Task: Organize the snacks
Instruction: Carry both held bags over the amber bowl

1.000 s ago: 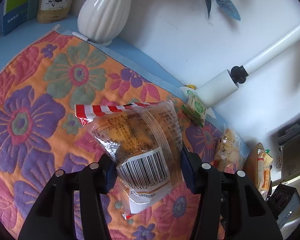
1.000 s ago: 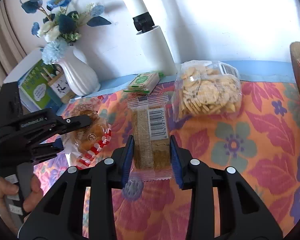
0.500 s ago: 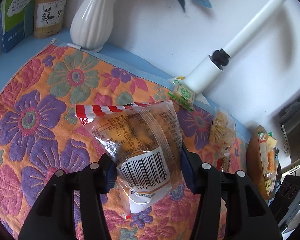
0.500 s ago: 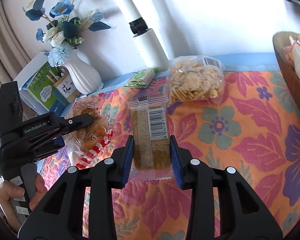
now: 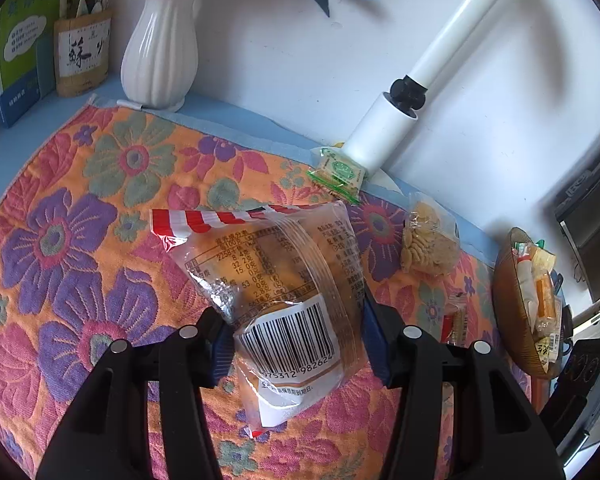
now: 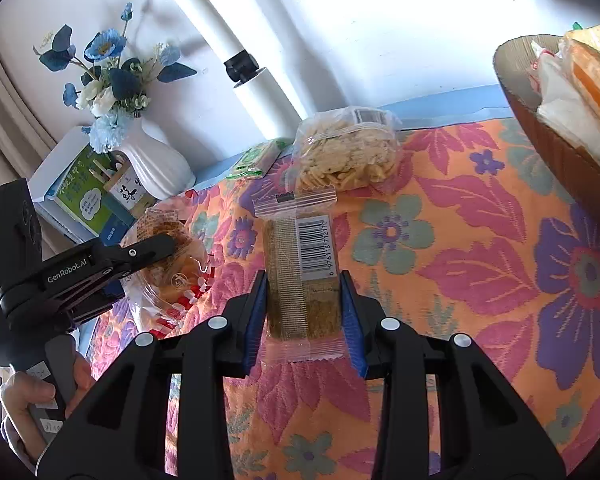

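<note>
Both hands are drifting rightward since a second ago: the wooden bowl (image 6: 548, 128), then only a sliver at the right edge of the right wrist view, is now looming large there, and the vase (image 5: 160, 52) is sliding back toward the far left corner in the left wrist view.

At the far left, a green book (image 5: 18, 40) and a small pen holder (image 5: 82, 56) are standing beside the ribbed white ceramic vase of blue flowers. Rightward along the wall, a white lint roller (image 5: 384, 136) is leaning on the table edge, with a small green packet (image 5: 338, 174) lying just in front of it. Next comes a clear bag of pale crackers (image 6: 346, 152), then the bowl, already holding several wrapped snacks (nothing is lying on the cloth between the held packets and it).

The woven floral cloth (image 5: 80, 200), orange with purple and pink blooms, is covering the table.

The left gripper (image 5: 296, 344) is clamping a clear bread bag (image 5: 276, 280) with a red-and-white striped top, barcode label facing the camera, held above the cloth. The right gripper (image 6: 304, 320) is pinching a narrow transparent wrapper around a brown-green snack bar (image 6: 300, 276), its blue pads pressing both long sides, also lifted over the cloth. A hand (image 6: 32, 404) is gripping the left tool's handle.
</note>
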